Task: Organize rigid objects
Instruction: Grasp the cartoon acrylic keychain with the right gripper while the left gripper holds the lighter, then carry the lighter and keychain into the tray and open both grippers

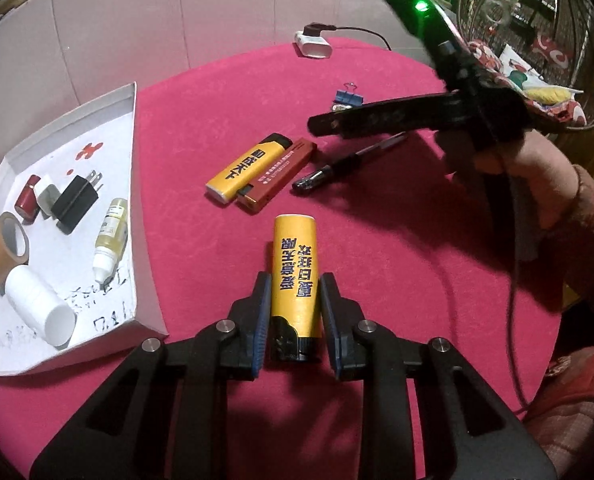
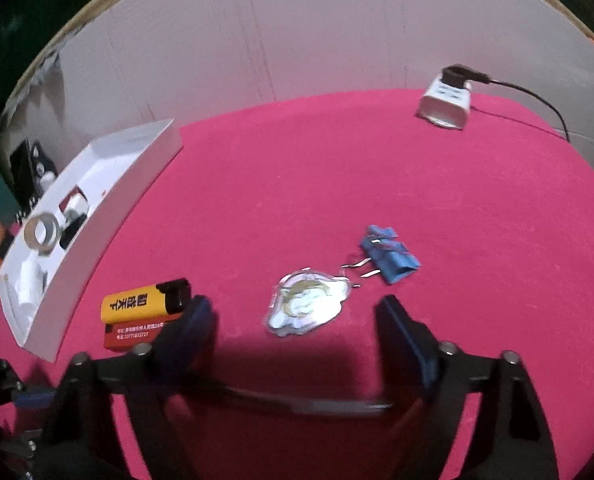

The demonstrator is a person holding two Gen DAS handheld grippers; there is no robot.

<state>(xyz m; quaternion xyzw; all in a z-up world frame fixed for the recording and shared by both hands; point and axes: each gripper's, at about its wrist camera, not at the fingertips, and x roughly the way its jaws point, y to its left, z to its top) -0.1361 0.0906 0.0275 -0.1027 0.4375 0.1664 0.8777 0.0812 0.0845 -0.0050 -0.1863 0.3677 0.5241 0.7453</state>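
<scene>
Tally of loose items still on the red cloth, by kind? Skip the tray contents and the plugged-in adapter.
Lighters: 3 – yellow, between the left gripper's fingers; yellow; red
Pens: 1
Binder clips: 1
Shiny keychain charms: 1
Total: 6

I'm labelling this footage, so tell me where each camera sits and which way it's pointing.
Left wrist: rides the left gripper, facing across the red table; its jaws flank a yellow lighter, and the right hand shows.
Right wrist: rides the open right gripper, facing the keychain charm.
Shared: white tray, lighter pair, blue binder clip.
</scene>
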